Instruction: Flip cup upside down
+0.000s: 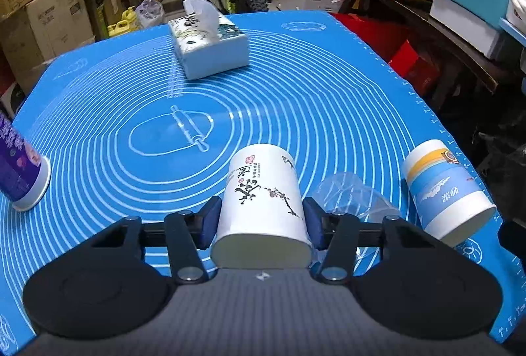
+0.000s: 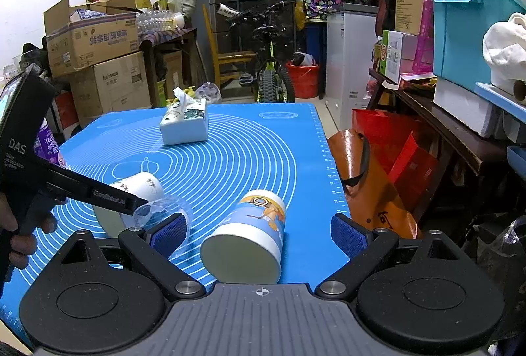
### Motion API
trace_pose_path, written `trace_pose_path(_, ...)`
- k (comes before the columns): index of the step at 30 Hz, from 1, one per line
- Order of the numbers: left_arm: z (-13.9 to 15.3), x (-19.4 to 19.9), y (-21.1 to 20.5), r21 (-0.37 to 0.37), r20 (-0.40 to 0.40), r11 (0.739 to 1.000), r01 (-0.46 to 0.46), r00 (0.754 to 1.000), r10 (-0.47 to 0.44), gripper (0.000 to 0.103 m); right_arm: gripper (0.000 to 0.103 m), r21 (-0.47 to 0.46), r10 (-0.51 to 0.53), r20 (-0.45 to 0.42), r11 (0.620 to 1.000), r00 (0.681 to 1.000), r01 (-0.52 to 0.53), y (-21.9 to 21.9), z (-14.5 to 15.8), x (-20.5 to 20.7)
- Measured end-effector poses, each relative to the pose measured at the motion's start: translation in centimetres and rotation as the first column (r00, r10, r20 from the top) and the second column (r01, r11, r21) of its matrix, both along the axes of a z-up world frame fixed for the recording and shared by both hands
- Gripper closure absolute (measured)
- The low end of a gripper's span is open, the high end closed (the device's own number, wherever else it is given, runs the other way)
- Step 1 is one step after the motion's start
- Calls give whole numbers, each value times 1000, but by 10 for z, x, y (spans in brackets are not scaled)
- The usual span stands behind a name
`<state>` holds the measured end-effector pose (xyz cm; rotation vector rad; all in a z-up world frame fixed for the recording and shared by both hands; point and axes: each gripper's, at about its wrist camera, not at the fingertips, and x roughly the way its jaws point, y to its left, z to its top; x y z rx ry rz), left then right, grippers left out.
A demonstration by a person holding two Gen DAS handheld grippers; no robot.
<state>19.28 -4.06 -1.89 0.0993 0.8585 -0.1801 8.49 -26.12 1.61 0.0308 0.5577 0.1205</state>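
A white paper cup with a plum-blossom print [image 1: 263, 204] lies on its side on the blue mat [image 1: 296, 99], its mouth toward the camera. My left gripper [image 1: 261, 221] is shut on it, pads on both sides. The cup also shows in the right wrist view [image 2: 141, 188], partly behind the left gripper's body. A blue-and-white cup [image 2: 250, 234] lies on its side between the spread fingers of my right gripper [image 2: 259, 234], which is open and not touching it. It shows in the left wrist view too [image 1: 447, 191]. A clear plastic cup [image 1: 355, 195] lies between the two paper cups.
A tissue box [image 1: 210, 43] stands at the far middle of the mat. A purple cup [image 1: 19, 178] lies at the left edge. Cardboard boxes [image 2: 95, 60], a bicycle [image 2: 269, 70], a red bag [image 2: 388, 155] and shelves of bins [image 2: 473, 37] surround the table.
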Motion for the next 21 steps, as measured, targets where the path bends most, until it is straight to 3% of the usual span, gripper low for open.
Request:
trace_pose_path(11,23,-54,43,41,56,996,-80,995,78,49,8,10,44,8,999,999,-44,16,11,-18)
trace_pose_path(21,7,-102,81,15,-4,989,-145,989,145,48,8,17,134,-62,991,989,-134,64,1,-31)
